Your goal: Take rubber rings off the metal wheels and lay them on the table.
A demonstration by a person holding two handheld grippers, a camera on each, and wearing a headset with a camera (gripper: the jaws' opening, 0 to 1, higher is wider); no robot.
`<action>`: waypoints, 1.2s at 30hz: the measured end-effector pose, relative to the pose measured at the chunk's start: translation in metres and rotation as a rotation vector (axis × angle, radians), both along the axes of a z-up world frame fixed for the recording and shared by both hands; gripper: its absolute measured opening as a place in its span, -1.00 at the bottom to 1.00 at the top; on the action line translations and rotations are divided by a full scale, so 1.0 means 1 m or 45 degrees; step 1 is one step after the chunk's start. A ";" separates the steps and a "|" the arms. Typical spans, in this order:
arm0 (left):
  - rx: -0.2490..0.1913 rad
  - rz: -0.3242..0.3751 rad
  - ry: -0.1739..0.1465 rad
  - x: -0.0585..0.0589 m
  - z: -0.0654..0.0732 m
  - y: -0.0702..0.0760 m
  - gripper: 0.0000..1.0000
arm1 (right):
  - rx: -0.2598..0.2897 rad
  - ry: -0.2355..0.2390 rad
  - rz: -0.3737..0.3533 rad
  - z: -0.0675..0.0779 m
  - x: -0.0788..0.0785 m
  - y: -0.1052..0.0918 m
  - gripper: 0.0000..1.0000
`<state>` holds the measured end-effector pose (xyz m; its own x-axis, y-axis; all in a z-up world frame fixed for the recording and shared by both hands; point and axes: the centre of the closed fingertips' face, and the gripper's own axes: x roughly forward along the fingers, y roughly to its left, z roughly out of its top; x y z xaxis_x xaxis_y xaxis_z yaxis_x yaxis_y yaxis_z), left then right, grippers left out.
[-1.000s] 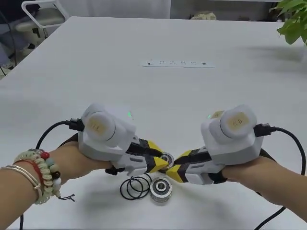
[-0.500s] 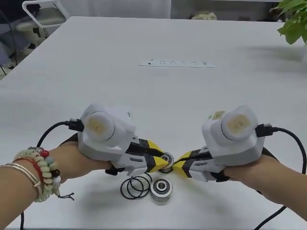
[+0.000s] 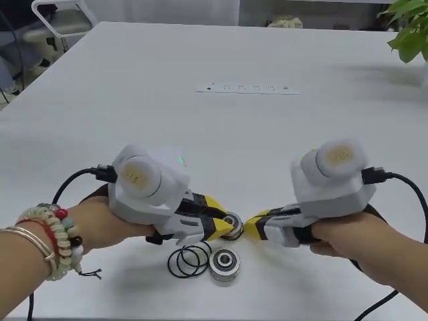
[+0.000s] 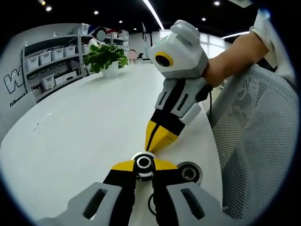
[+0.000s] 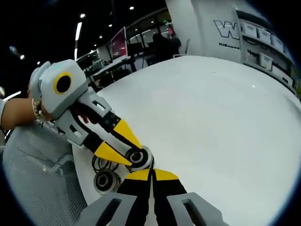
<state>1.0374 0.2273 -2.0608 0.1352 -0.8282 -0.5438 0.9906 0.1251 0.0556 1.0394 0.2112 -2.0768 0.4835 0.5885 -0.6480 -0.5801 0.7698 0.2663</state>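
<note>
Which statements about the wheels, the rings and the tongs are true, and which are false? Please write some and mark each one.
1. The left tongs are shut on a metal wheel. True.
2. The right tongs are wide open. False: they are shut, with their tips at the held wheel.
3. A second metal wheel lies on the table. True.
4. The black rubber rings sit on that second wheel. False: they lie flat on the table beside it.

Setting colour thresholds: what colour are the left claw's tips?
Yellow tips on the left claw, black behind; clearest in the left gripper view.
</note>
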 end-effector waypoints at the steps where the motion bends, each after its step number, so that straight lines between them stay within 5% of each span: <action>1: 0.000 0.001 0.000 0.000 0.000 0.000 -0.85 | 0.050 0.007 -0.018 0.004 0.002 0.002 -1.00; 4: 0.001 -0.001 -0.005 0.000 0.000 0.000 -0.85 | 0.139 0.058 -0.067 0.008 0.002 0.003 -1.00; 20: 0.013 -0.018 -0.044 -0.001 0.000 -0.001 -0.85 | 0.161 0.063 -0.055 0.013 -0.003 0.009 -1.00; 36: -0.005 -0.007 -0.028 0.000 0.000 -0.001 -0.84 | 0.182 0.061 -0.041 0.015 -0.003 0.011 -1.00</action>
